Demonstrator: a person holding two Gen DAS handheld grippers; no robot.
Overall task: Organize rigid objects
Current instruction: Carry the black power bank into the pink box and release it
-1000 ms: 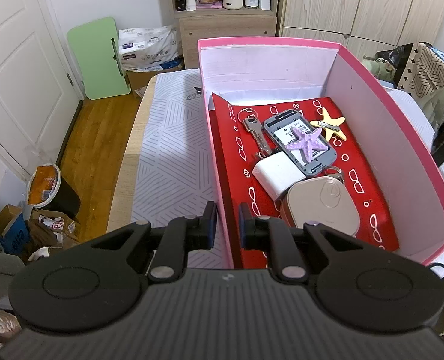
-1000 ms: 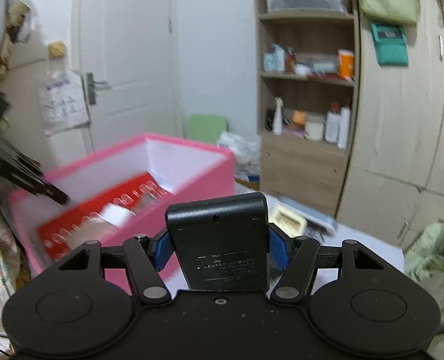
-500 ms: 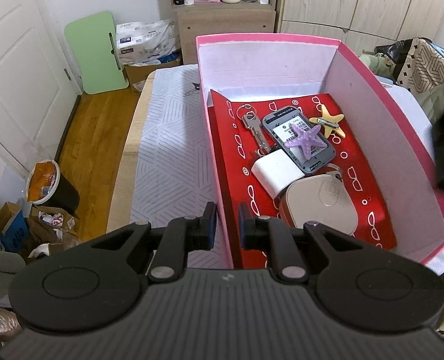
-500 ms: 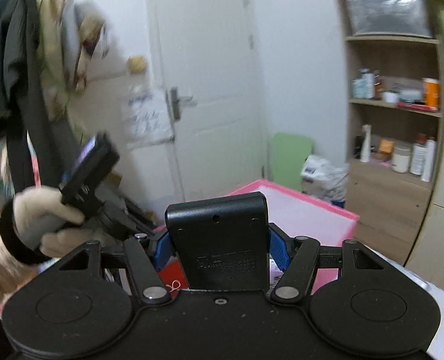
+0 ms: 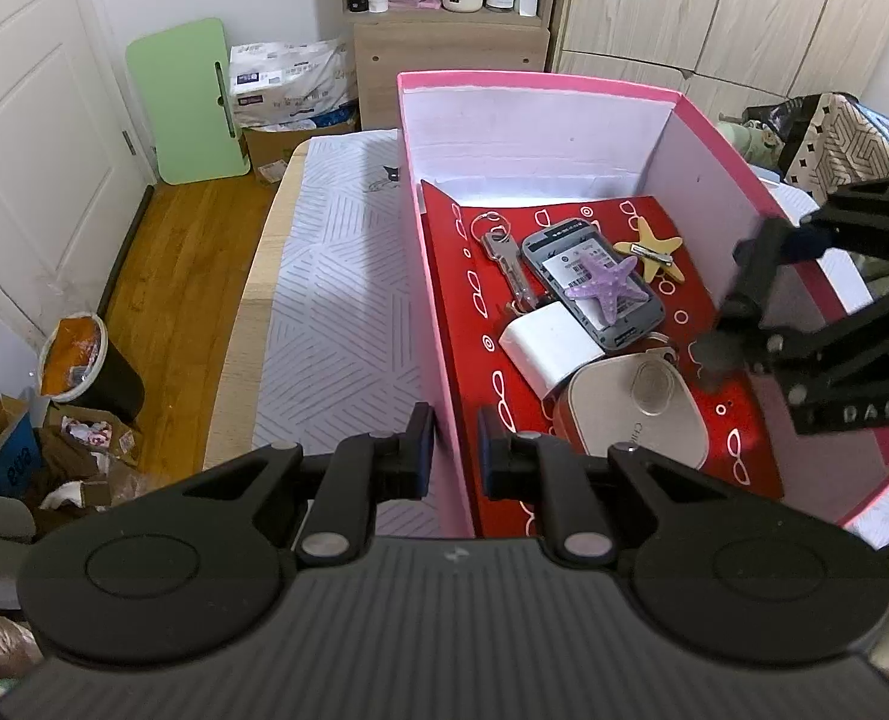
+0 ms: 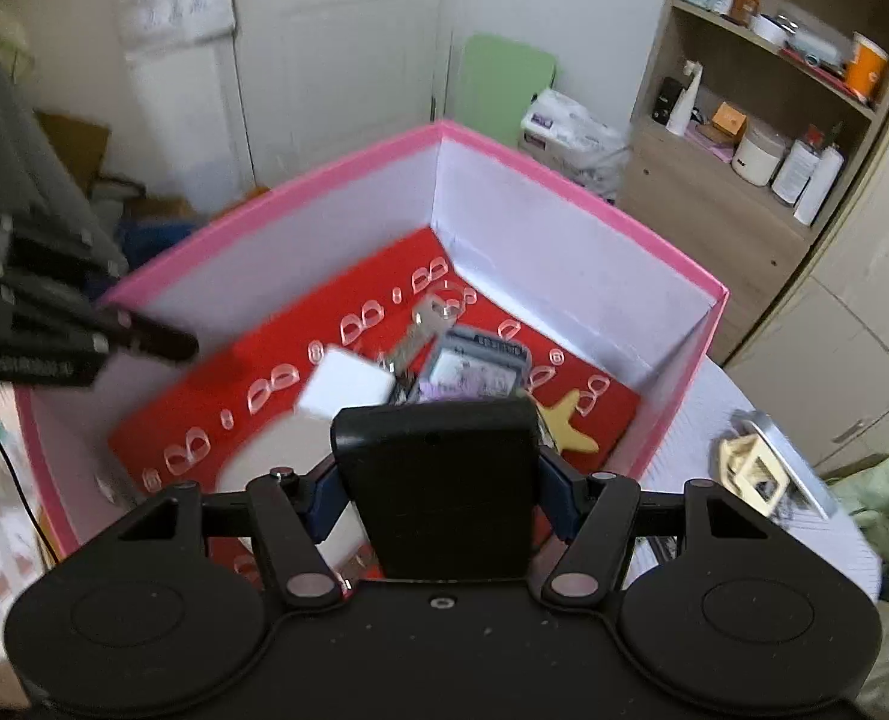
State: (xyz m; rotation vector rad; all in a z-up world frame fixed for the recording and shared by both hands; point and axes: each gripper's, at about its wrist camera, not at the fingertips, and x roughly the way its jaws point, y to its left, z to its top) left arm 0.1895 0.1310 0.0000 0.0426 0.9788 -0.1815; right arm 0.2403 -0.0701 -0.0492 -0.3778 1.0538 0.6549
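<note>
While pitched steeply down, pinches the box point(image 5: 534, 84) by its near left wall in the left claw point(image 5: 453, 450): pads almost together, one outside the pink wall, one inside against the red liner point(image 5: 462, 312). Grips a black slab point(image 6: 438, 462) across its width in the right claw point(image 6: 438, 480), blue pads pressed to both its sides, jaws fairly wide. Points that claw down too, with the slab hanging over the box's inside, near the right wall and clear of the things on the liner.

Hard to read in the right view: blurred throughout, with the purple starfish point(image 5: 603, 294) almost wholly behind the slab, the phone point(image 5: 594, 276) half covered, the beige case point(image 5: 630, 420) only a pale smear. Cuts off the right claw at the frame edge in the left view; cannot tell the slab apart from the dark linkage there.

Shows sharply, from the left wrist only: key point(image 5: 507, 267), yellow starfish point(image 5: 651, 249), white block point(image 5: 549, 348) leaning on the case. Shows, from the right wrist only: a pale frame-like item point(image 6: 756, 471) on the bed beyond the box's right wall.
</note>
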